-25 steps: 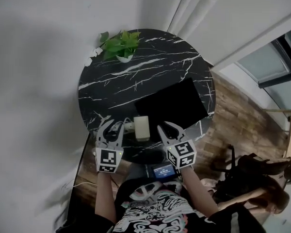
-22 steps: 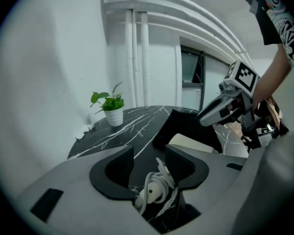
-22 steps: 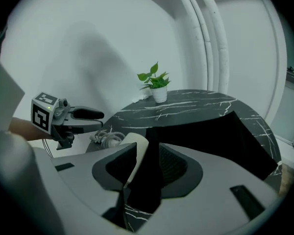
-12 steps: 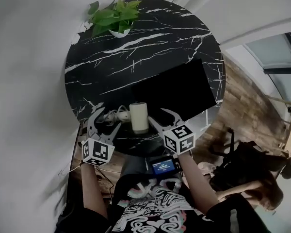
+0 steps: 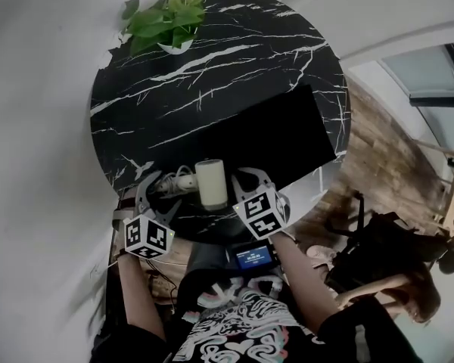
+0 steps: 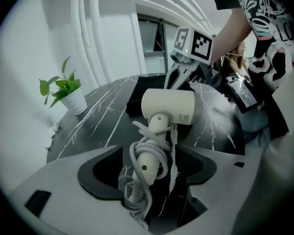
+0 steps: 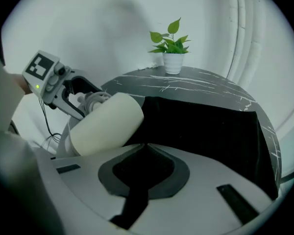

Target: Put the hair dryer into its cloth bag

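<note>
A cream hair dryer stands on its barrel end near the round table's front edge, its cord wound round the handle. That handle lies between the jaws of my left gripper, which are opening wide; the pads do not press on it. A flat black cloth bag is spread just behind the dryer. At the bag's near edge, right of the dryer, my right gripper is shut. Whether it pinches cloth I cannot tell.
The black marble table carries a potted plant at its far left rim. A device with a lit screen hangs at the person's waist. A dark chair stands on the wooden floor to the right.
Both grippers sank toward the table's front edge. The left jaws spread around the dryer's handle. The right jaws stood apart half a second ago and are now together.
</note>
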